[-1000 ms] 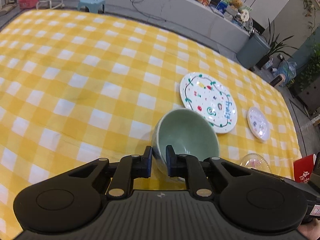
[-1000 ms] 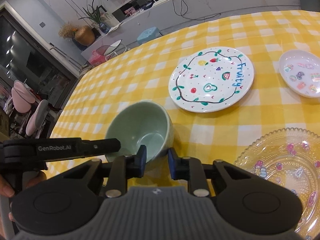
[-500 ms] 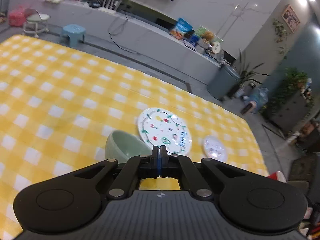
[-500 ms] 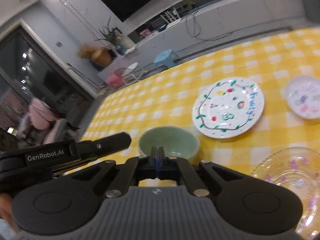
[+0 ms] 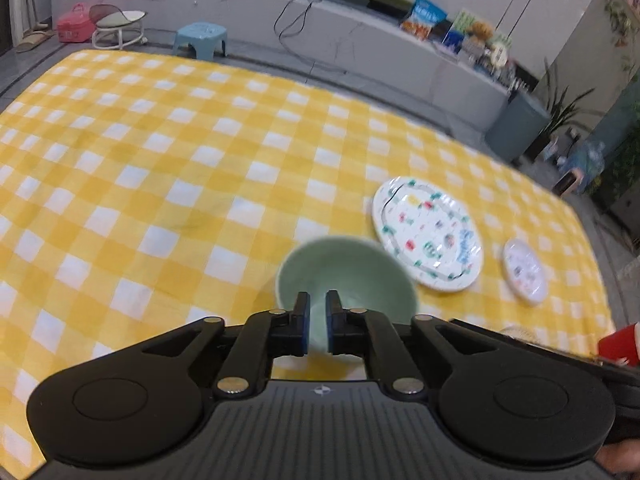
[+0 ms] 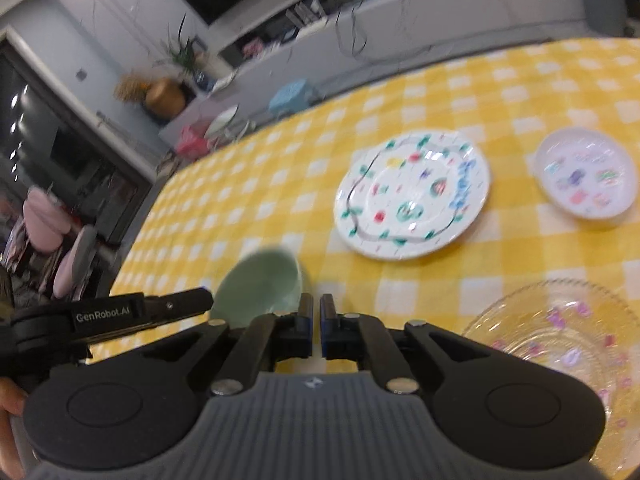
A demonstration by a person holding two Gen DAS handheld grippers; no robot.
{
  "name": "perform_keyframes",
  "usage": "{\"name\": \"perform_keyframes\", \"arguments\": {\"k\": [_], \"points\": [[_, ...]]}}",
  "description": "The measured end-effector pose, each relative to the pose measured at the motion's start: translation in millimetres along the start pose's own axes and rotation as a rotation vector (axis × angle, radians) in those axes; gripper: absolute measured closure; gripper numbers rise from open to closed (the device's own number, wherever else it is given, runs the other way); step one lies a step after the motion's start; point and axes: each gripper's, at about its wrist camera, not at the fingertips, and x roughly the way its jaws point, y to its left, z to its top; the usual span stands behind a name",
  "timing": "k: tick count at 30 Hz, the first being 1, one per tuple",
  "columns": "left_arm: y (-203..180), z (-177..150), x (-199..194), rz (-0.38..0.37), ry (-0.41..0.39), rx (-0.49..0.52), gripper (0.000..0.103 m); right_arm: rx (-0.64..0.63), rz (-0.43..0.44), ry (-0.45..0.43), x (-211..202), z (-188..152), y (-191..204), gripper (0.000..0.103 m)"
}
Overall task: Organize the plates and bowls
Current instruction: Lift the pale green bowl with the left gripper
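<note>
Two claws over a green bowl (image 5: 344,276)

Left claw (image 5: 317,312) and right claw (image 6: 314,312) opening a little, holding nothing; painted plate (image 6: 412,194) just past the bowl.

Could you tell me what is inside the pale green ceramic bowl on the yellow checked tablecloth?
The pale green ceramic bowl looks empty. The left gripper hides the near part of its inside, so that part stays unseen.

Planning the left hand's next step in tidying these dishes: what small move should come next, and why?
Probably ease the left hand-held gripper forward and down so its fingers straddle the near rim of the green bowl. Its jaws are opening with nothing between them, and the bowl sits just ahead on the checked cloth, ungripped. The fruit plate lies close beside it, a likely place to stack.
</note>
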Motion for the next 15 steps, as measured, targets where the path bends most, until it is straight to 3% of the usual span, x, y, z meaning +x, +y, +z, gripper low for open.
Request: {"name": "perform_keyframes", "arguments": {"k": [1,2,6,8,9,10,15], "points": [[1,-1,3,0.016,0.004,-0.006,0.092,-0.006,-0.007,0.018,6,1,1,0.069],[3,-1,7,0.032,0.017,-0.016,0.092,-0.008,-0.019,0.03,11,2,2,0.059],[6,0,6,0.03,0.016,-0.039,0.09,-0.021,-0.007,0.068,21,9,6,0.058],[5,2,-2,0.018,-0.015,-0.023,0.074,-0.033,-0.02,0.087,25,11,7,0.057],[5,3,-4,0.013,-0.017,-0.011,0.055,-0.04,-0.034,0.098,29,13,7,0.057],[4,3,-6,0.007,-0.022,0.01,0.044,-0.045,-0.041,0.112,32,15,6,0.057],[8,3,6,0.041,0.012,0.01,0.039,-0.05,-0.019,0.193,54,22,7,0.057]]}}
